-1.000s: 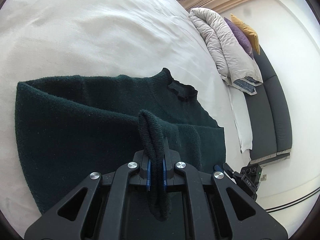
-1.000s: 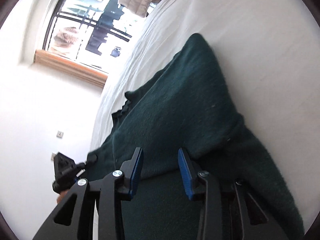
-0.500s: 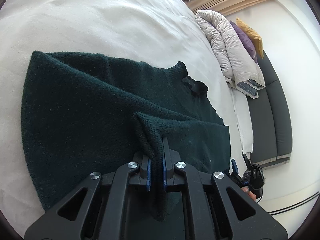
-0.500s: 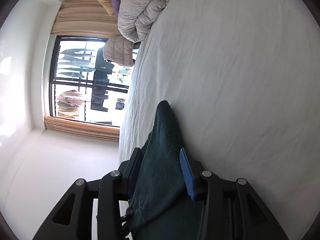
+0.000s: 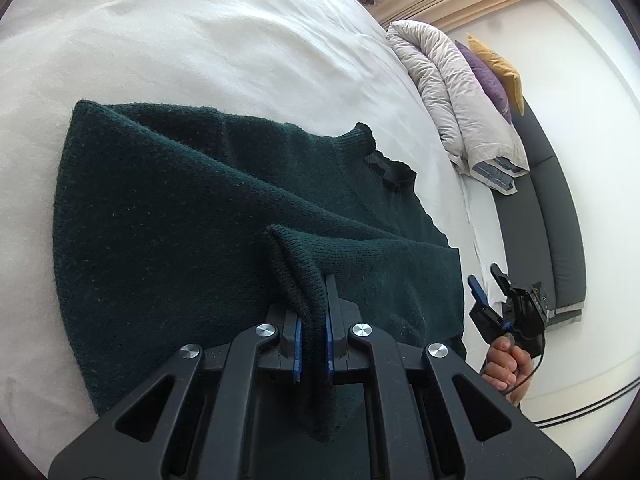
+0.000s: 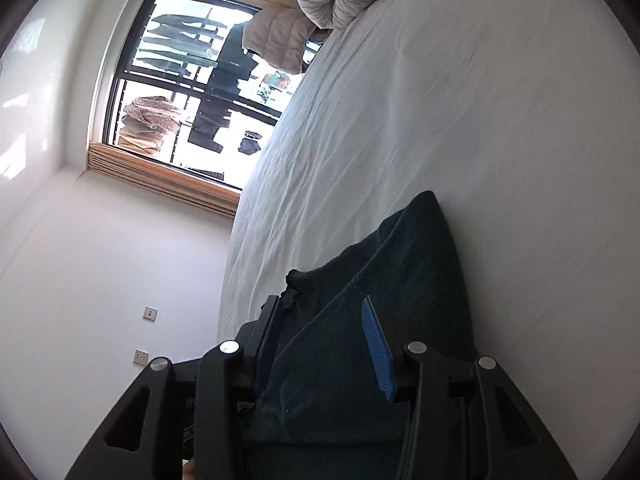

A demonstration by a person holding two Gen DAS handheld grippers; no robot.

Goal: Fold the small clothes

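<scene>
Dark green sweater [image 5: 168, 208] spread flat on white bed [image 5: 200, 48], collar toward the pillows. Left claw [image 5: 311, 340] clamped on a raised cuff fold of sweater, lifted off the body. Farther right, right claw [image 5: 486, 284] near sweater's edge, blue pads spread apart, gripping nothing. Right wrist view: claw [image 6: 320, 344] wide open, sweater [image 6: 400, 280] lying between and beyond pads. Quilt [image 5: 452, 92] bundled at bed edge.

White-sheeted bed [image 5: 248, 52]; dark green sweater [image 5: 168, 216] spread on it; grey duvet [image 5: 452, 92] bundled at its far edge.
</scene>
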